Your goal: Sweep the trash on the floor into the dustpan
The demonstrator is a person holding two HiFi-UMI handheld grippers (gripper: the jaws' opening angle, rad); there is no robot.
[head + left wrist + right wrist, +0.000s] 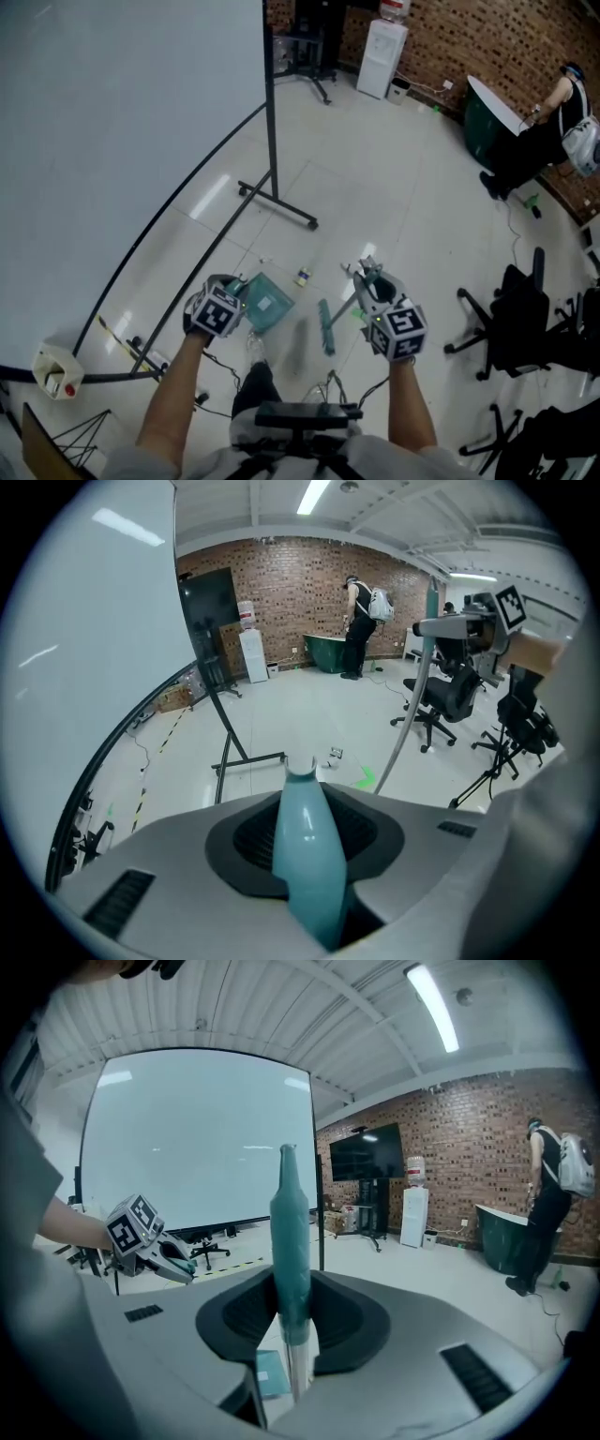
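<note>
Near end: our left gripper (234, 296) has its jaws partly closed and clamped on the teal handle (307, 855) of the dustpan (267, 302). The pan sits just beyond that gripper, low over the floor (375, 187); we can't tell whether it touches.

Our right gripper (373, 286) is likewise part-closed, pinching the teal grip (290, 1232) of the broom. Its pole slants down and left to the broom head (325, 328), which is just right of the dustpan and apart from it.

The trash (303, 277), a small scrap, lies on the floor just beyond the gap between pan and broom head.

On the left is a big white screen (112, 141) on a black wheeled stand (277, 202). Black office chairs (520, 319) are on the right.

At the far end: a water cooler (382, 56) against the brick wall (469, 42), a green tub (483, 122) and a person (553, 122) bent over it.
</note>
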